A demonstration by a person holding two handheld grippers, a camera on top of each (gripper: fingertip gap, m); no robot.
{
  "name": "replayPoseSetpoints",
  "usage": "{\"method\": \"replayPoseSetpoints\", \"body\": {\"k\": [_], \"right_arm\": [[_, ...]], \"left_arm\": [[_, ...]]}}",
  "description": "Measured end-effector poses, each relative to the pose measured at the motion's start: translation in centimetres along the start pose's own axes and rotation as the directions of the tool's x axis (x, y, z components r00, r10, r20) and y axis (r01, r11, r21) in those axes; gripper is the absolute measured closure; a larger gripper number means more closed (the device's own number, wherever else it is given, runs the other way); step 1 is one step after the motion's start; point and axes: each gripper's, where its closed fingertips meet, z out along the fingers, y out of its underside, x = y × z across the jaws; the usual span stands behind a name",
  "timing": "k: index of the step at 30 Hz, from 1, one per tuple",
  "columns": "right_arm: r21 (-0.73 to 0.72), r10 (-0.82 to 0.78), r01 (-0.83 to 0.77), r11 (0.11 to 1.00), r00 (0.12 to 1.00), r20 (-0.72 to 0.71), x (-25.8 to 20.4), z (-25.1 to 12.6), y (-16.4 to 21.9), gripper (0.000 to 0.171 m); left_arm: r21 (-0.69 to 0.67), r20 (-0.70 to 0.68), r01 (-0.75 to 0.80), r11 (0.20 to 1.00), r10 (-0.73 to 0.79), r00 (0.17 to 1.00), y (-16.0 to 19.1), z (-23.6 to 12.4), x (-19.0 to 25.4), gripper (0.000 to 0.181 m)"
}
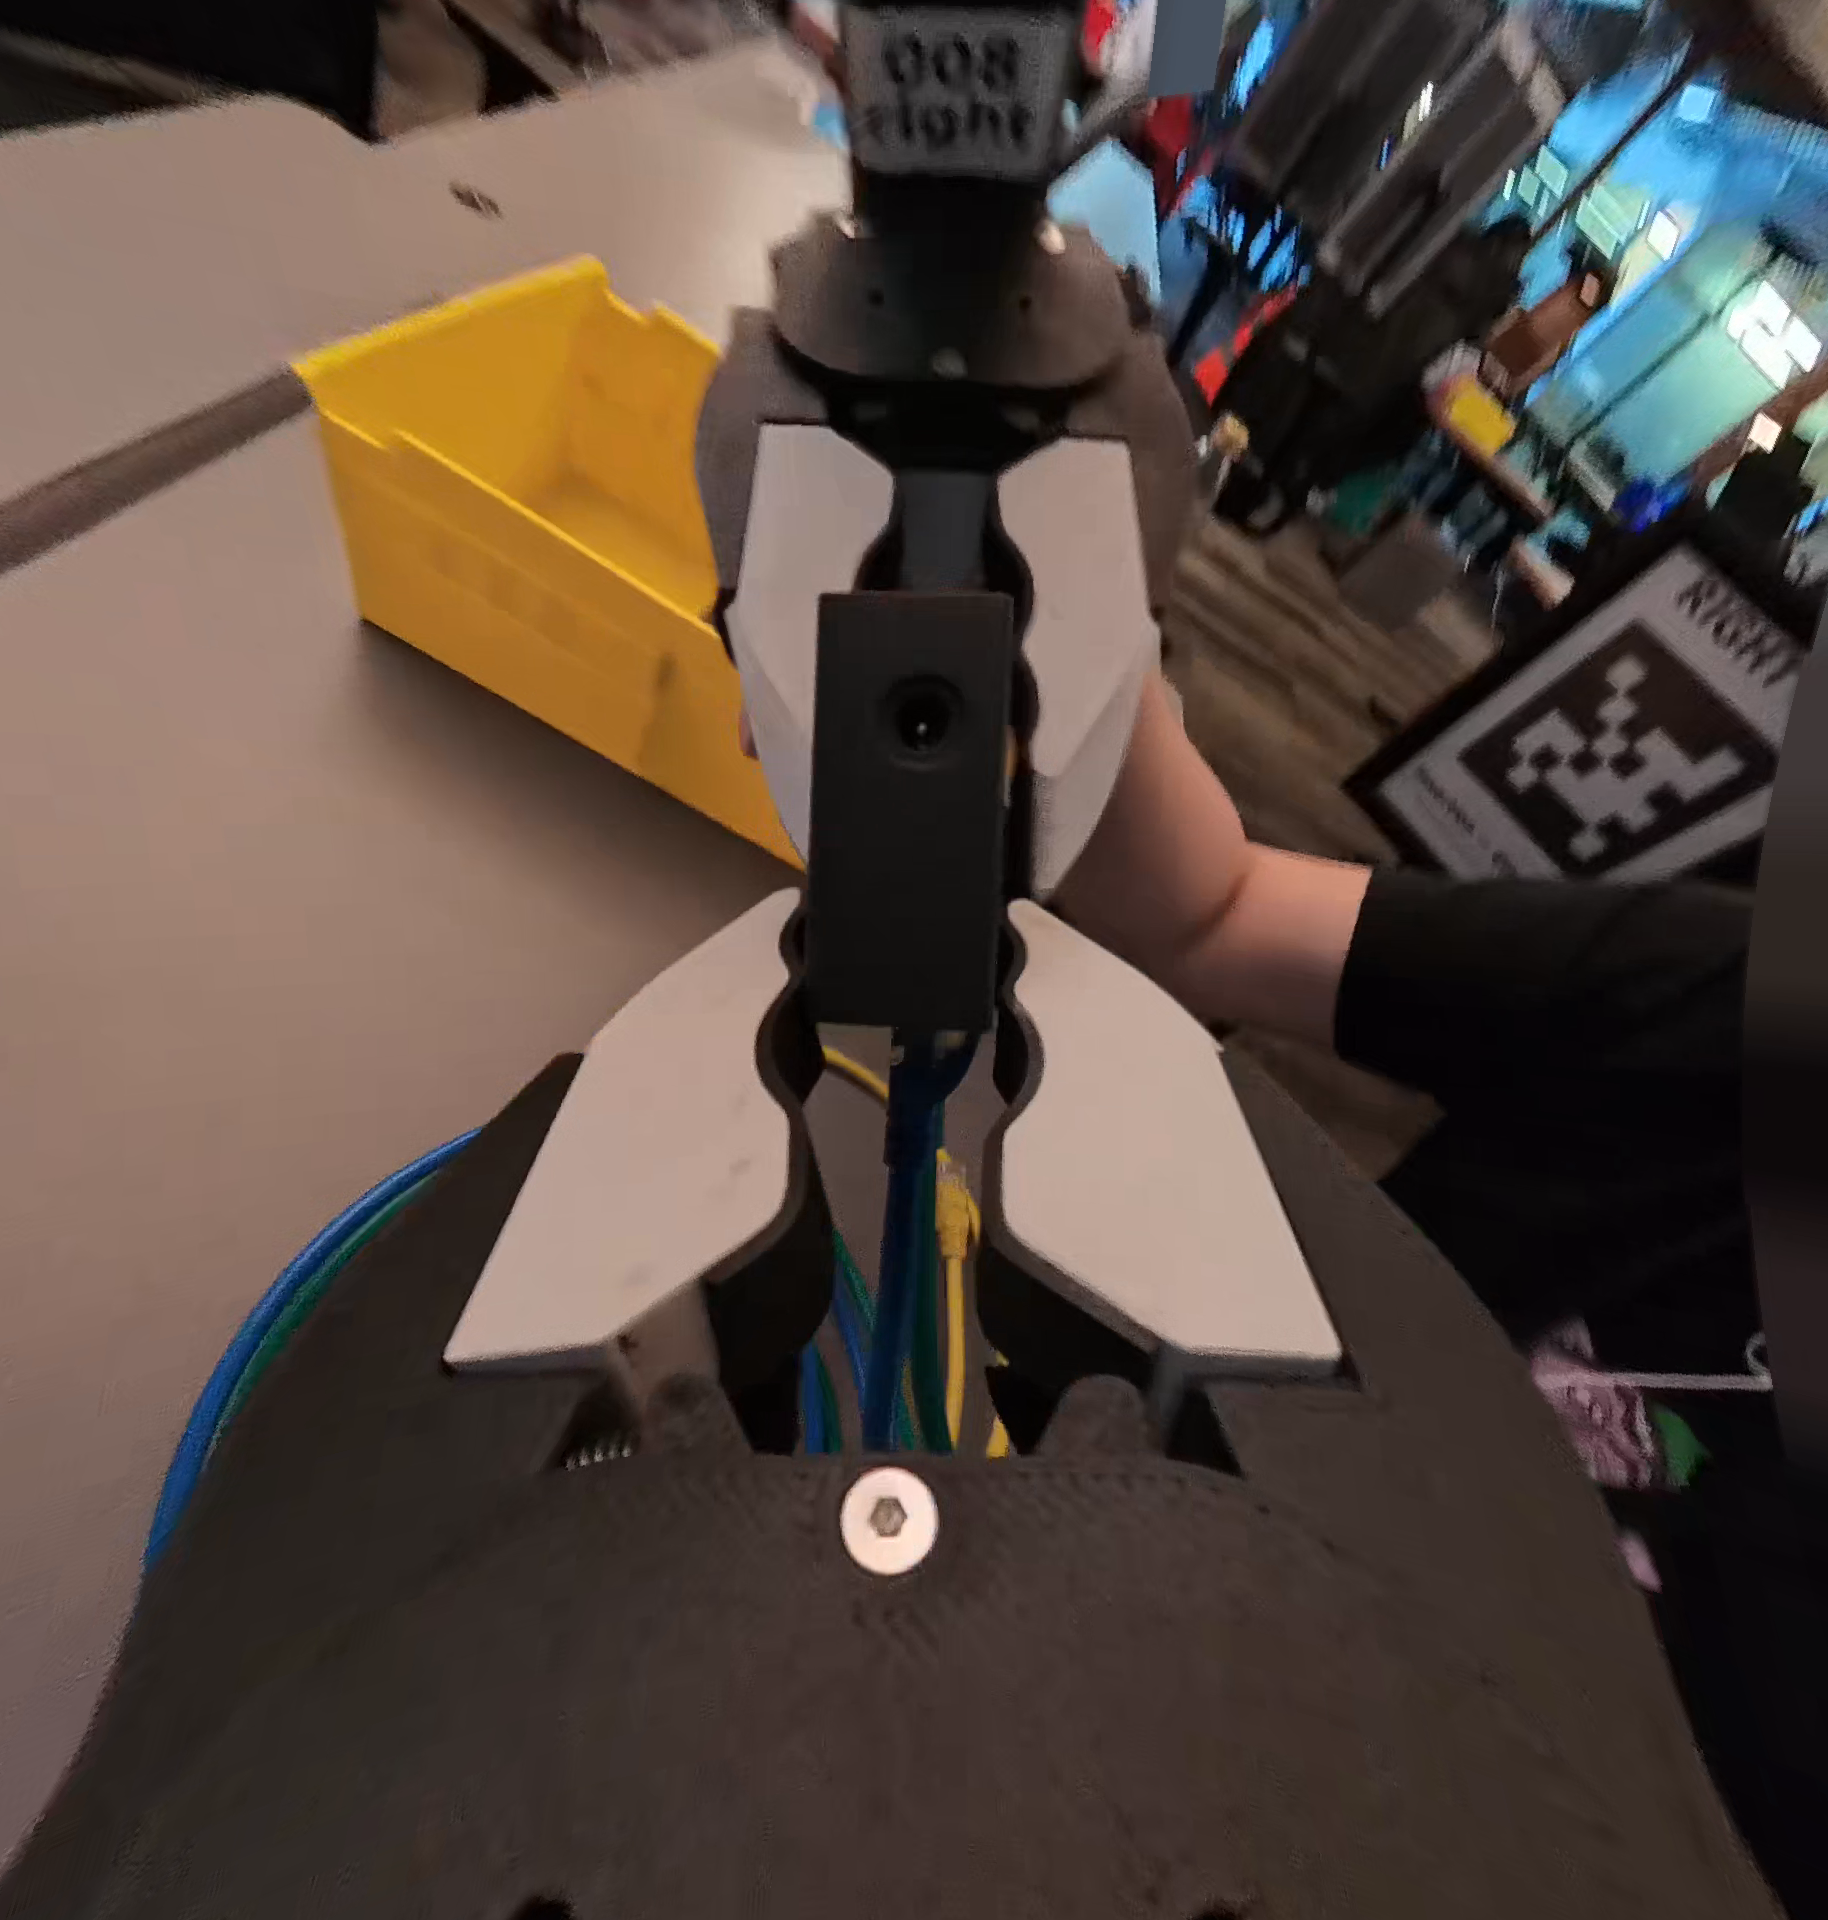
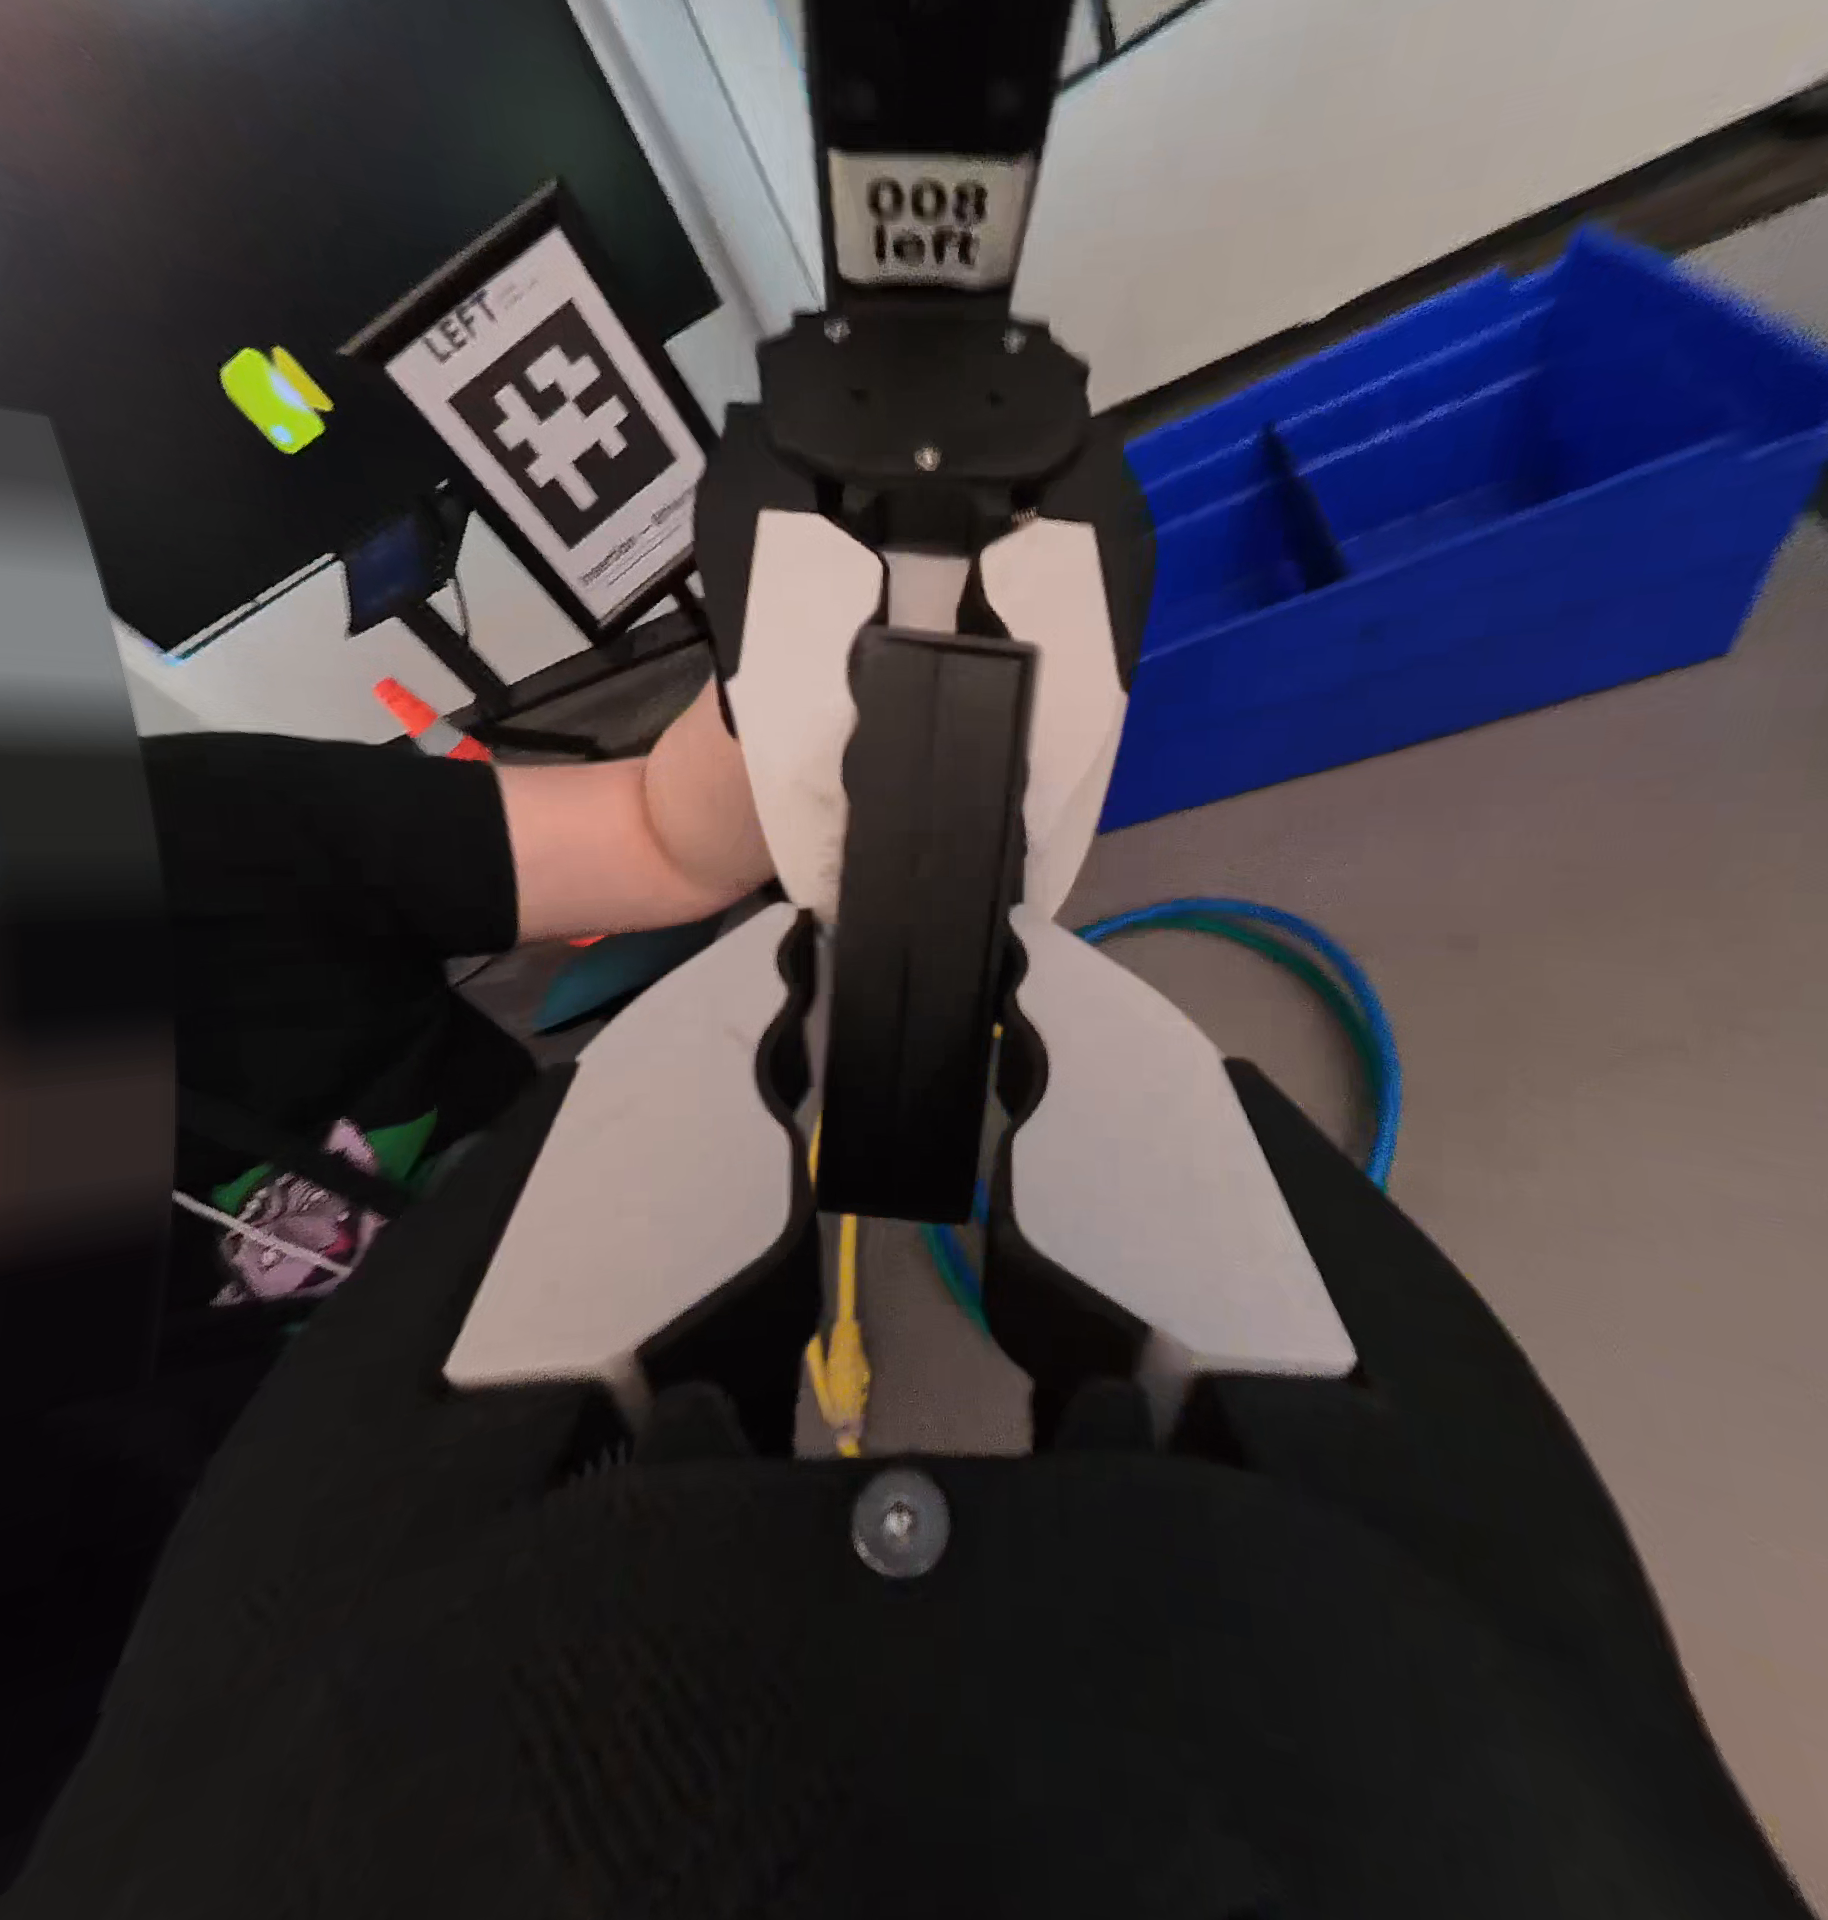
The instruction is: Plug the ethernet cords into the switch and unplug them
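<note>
Both of my grippers pinch one black switch (image 1: 905, 800) from opposite ends, holding it above the grey table (image 1: 214, 831). From my left gripper (image 1: 899, 997), a yellow bin (image 1: 536, 499) sits at left, with blue, green and yellow cords (image 1: 915, 1226) hanging beneath. From my right gripper (image 2: 915, 1039), cords (image 2: 1346, 997) loop before a blue bin (image 2: 1461, 540) at right.

We are seeing the switch (image 1: 905, 800) sitting between both grippers, a bin (image 1: 536, 499) lying at ten o'clock, cords (image 1: 915, 1247) trailing beneath at six.
</note>
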Motion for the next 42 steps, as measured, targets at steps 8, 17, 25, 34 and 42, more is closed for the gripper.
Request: {"method": "replayPoseSetpoints", "body": {"k": [8,17,25,34,42], "right_arm": [[0.002,-0.377,0.449,0.893,0.752,-0.540,4.6,-2.7,-3.4,0.094],[-0.330,-0.689,0.700,0.634,0.316,-0.653,4.6,1.7,-3.2,0.100],[-0.319,-0.711,0.707,0.631,0.363,-0.602,2.1,0.9,-3.5,0.110],[0.021,-0.490,0.517,0.856,0.824,-0.284,-1.1,1.0,-2.2,0.111],[0.041,-0.279,0.278,0.960,0.960,0.005,-2.5,2.3,-0.2,0.111]], "left_arm": [[0.304,0.014,0.216,0.928,-0.231,0.973,-2.0,-4.2,-4.8,0.155],[0.430,-0.063,0.260,0.865,-0.258,0.964,-3.4,-5.7,-3.5,0.155],[0.323,-0.182,0.132,0.937,-0.076,0.980,-3.2,-5.7,0.4,0.142],[0.134,0.331,-0.609,0.782,0.544,0.771,-2.6,-7.8,0.8,0.097],[-0.182,0.478,-0.894,0.410,0.831,0.284,-0.9,-4.7,3.0,0.112]]}}
